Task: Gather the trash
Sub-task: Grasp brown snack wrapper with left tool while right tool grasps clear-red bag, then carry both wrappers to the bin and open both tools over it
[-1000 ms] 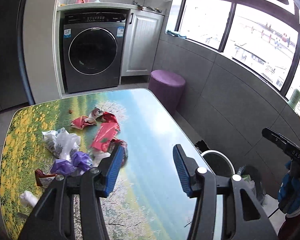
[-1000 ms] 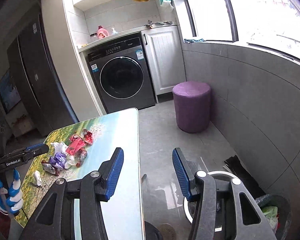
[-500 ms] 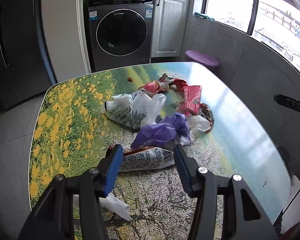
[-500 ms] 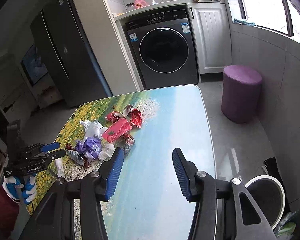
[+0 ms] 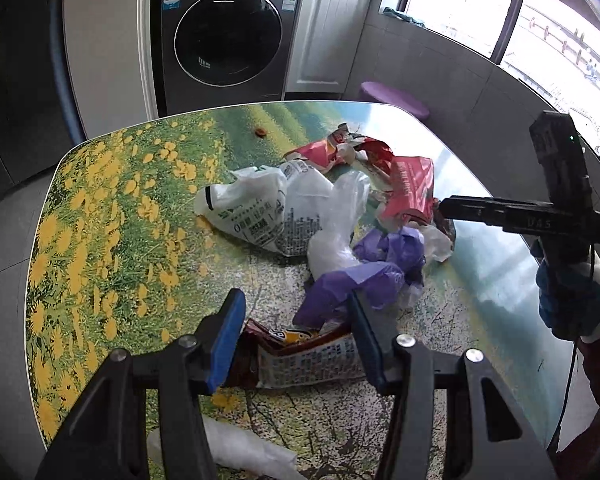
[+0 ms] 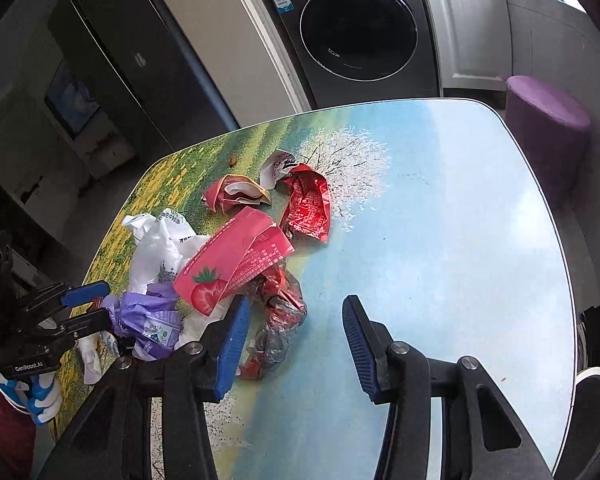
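A heap of trash lies on the picture-printed table (image 5: 112,216): a white printed plastic bag (image 5: 272,204), a purple bag (image 5: 364,272), a pink strawberry wrapper (image 6: 232,260), red wrappers (image 6: 306,204) and a brown-and-white snack packet (image 5: 304,356). My left gripper (image 5: 296,340) is open, its fingers on either side of the snack packet, low over the table. My right gripper (image 6: 292,336) is open and empty, its left finger beside a crumpled red wrapper (image 6: 276,320). The right gripper also shows in the left wrist view (image 5: 444,208).
A crumpled white tissue (image 5: 236,448) lies at the table's near edge. A washing machine (image 5: 224,28), white cabinet (image 5: 332,28) and purple stool (image 6: 544,128) stand beyond the table. A white-rimmed bin (image 6: 596,412) is on the floor at right.
Both grippers have swung from the floor side toward the trash heap and come down close. My left gripper's fingers now straddle the snack packet.
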The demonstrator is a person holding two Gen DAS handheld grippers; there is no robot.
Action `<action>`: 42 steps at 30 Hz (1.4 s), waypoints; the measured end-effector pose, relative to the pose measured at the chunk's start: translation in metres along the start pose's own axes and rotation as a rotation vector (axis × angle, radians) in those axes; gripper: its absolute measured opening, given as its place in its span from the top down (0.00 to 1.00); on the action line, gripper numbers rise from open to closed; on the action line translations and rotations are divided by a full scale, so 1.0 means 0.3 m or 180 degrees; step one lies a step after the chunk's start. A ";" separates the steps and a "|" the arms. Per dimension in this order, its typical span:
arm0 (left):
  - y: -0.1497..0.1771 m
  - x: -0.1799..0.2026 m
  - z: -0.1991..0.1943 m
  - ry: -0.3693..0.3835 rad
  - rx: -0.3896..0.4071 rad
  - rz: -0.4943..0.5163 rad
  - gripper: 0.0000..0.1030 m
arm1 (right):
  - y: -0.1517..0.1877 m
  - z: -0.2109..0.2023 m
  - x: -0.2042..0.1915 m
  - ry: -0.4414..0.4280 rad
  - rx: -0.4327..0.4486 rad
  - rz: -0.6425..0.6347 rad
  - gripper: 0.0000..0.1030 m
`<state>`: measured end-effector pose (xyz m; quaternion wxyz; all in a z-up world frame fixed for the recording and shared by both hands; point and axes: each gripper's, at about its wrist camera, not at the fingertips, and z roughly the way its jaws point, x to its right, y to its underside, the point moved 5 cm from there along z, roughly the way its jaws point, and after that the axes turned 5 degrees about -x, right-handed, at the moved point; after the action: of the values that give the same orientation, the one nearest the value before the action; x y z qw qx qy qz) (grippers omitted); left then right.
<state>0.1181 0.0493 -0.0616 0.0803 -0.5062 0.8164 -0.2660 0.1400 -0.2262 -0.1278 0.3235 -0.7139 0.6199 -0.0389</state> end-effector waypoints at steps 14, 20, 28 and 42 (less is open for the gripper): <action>0.137 0.110 -0.106 0.0074 -0.0028 0.0155 0.47 | 0.037 0.024 -0.032 0.0113 -0.0078 -0.0218 0.79; 0.220 0.100 -0.208 0.0062 0.0155 -0.0152 0.46 | 0.088 0.003 -0.048 0.0105 -0.0067 -0.0272 0.80; 0.260 0.111 -0.169 -0.0085 0.0111 -0.0575 0.46 | 0.161 -0.040 -0.050 0.0061 -0.0047 -0.0251 0.81; 0.257 0.203 -0.064 -0.0152 -0.0069 -0.0631 0.83 | 0.314 -0.292 0.071 0.0099 0.0253 -0.0025 0.82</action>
<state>0.0211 0.0297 -0.0768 0.0675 -0.5916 0.7630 -0.2516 0.0239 -0.2839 -0.1141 0.3419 -0.7022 0.6199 -0.0758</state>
